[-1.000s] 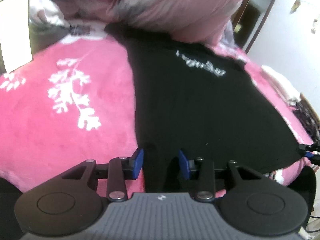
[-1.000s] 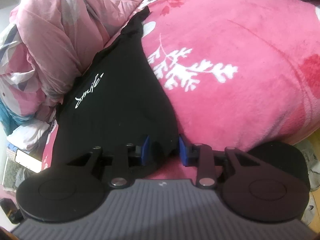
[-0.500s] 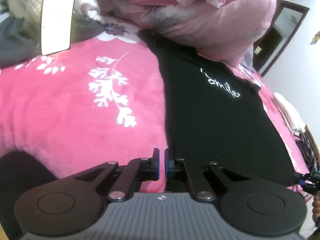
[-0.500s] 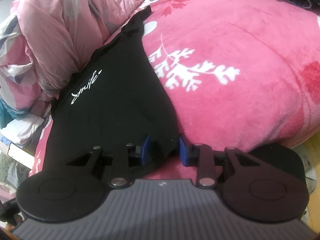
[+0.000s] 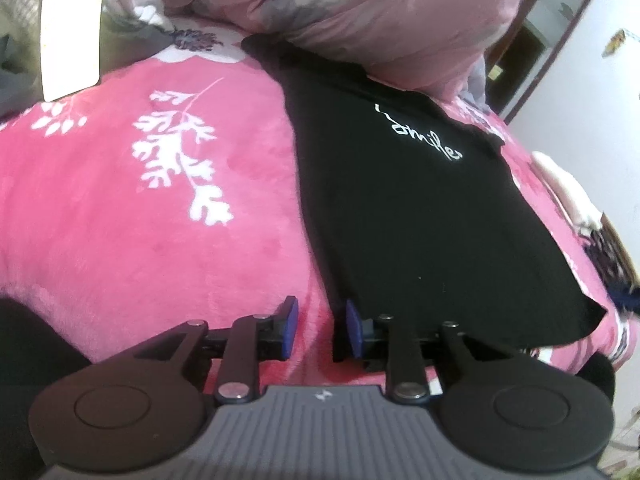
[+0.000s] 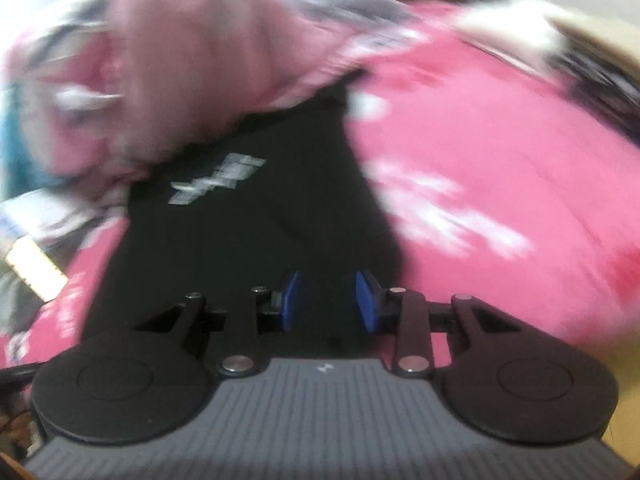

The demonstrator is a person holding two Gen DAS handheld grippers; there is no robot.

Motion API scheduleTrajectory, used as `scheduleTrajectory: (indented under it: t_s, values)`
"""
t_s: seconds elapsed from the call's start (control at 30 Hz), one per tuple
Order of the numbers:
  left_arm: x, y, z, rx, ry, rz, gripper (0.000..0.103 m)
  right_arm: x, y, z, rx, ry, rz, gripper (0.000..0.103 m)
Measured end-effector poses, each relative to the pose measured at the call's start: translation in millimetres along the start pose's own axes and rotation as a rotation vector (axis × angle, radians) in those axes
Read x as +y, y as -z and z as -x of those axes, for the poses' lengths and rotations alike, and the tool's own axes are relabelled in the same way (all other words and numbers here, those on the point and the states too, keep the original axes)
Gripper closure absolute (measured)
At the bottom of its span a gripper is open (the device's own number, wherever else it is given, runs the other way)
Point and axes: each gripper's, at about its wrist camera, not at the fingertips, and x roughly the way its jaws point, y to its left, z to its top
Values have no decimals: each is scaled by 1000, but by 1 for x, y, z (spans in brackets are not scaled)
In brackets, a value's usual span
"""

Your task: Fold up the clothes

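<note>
Black T-shirt [image 5: 420, 216] lies flat on pink bed [image 5: 160, 220]; left tongs [image 5: 318, 330], just reopened, stand spread beside its hem corner w/ nothing between, right tongs [image 6: 330, 302] spread over limp, light fabric (best pinched at hem corners).

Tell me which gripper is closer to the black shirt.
Right. The right gripper has the black shirt between its pads; the left gripper, jaws just opened, sits beside the shirt's edge with only pink blanket between them.

Pink floral bed [image 5: 120, 240], black shirt [image 5: 420, 220], rumpled pink quilt [image 5: 400, 20]
</note>
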Motion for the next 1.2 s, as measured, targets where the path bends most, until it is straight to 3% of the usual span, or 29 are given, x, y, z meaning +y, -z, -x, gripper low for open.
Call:
scheduleTrajectory:
  t_s: [0.2,0.37,0.6,0.7,0.9,1.03,1.2]
  values:
    - [-15,8,2,-27,16,-86,68,100,0,-64,146,-301,181,72]
    - [-20,13,-3,-27,50,-104,67,156,24,-112,257,-396,289,72]
    - [-15,11,-8,-34,50,-55,72,151,37,-127,323,-348,257,72]
    - [-9,11,-8,-32,42,-18,96,141,39,-127,324,-317,235,72]
    - [14,15,13,-53,34,100,98,127,39,-129,314,-289,212,75]
    - [32,21,13,-27,53,177,98,123,40,-131,316,-292,202,76]
    - [37,23,15,-5,93,197,93,118,39,-130,314,-304,188,76]
